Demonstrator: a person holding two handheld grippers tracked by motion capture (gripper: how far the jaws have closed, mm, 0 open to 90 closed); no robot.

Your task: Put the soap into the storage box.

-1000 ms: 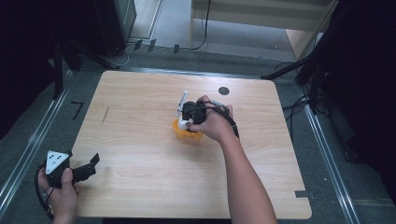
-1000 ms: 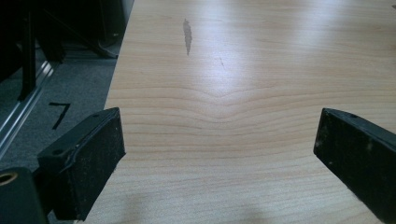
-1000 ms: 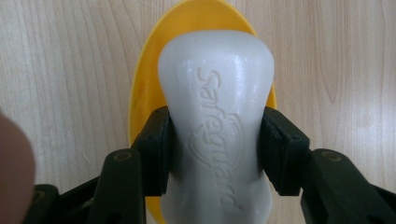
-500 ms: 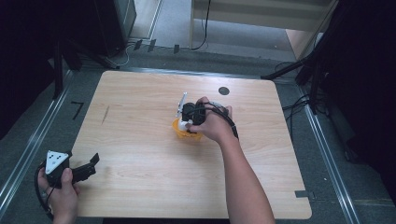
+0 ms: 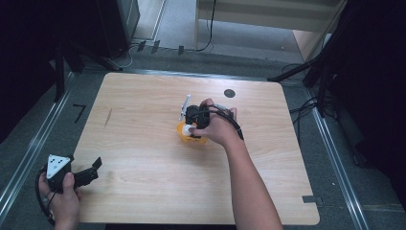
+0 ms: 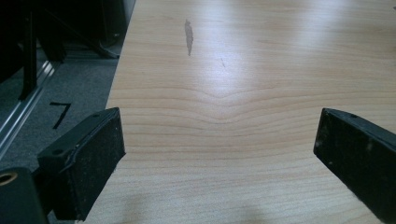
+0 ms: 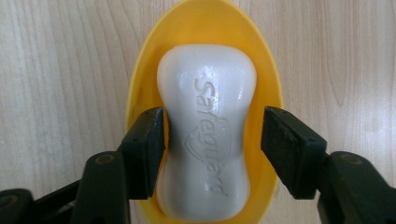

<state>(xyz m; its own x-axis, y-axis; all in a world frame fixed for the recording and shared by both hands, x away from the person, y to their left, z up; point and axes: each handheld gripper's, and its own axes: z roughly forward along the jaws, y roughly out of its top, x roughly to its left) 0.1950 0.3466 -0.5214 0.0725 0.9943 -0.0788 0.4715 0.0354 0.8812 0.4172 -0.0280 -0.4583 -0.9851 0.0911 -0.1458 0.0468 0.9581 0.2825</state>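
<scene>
High view: my right gripper [image 5: 191, 128] hangs over a yellow dish [image 5: 184, 135] near the middle of the wooden surface [image 5: 143, 105]; my left gripper [image 5: 91, 170] rests at the near left corner. Left gripper view: my jaws stand wide apart over bare wood, holding nothing. Right gripper view: my jaws straddle the narrow waist of a white soap bar [image 7: 208, 135] lying in the dish [image 7: 268, 84], one jaw touching or nearly so, the other clear of it.
</scene>
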